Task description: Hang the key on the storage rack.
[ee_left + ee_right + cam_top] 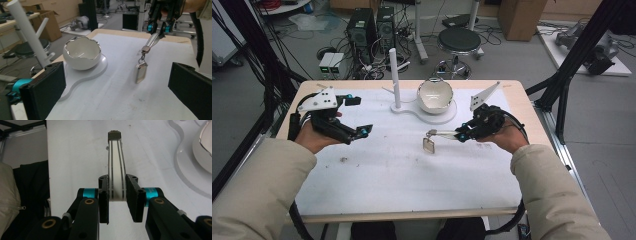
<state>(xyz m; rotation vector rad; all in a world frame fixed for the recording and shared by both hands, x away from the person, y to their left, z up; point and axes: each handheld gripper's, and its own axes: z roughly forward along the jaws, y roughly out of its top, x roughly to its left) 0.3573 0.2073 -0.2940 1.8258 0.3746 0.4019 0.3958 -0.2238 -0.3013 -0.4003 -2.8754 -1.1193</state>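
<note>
Keyring position: suspended above the white mat, held at its strap end by the right gripper, with the tag dangling clear of the surface. In the right gripper view the jaws are pressed against both edges of the strap, which runs straight out between them. Gripping the flat strap rather than the tag leaves the ring and tag free to swing, which would suit hanging the item on a peg.

The left gripper hovers over the left side of the mat with its jaws spread wide and nothing between them. It points toward the keyring, probably ready to steady it.

The stand with its upright post rises at the far side of the mat. Just beside it on the same base sits the bowl, upright and apparently empty.
</note>
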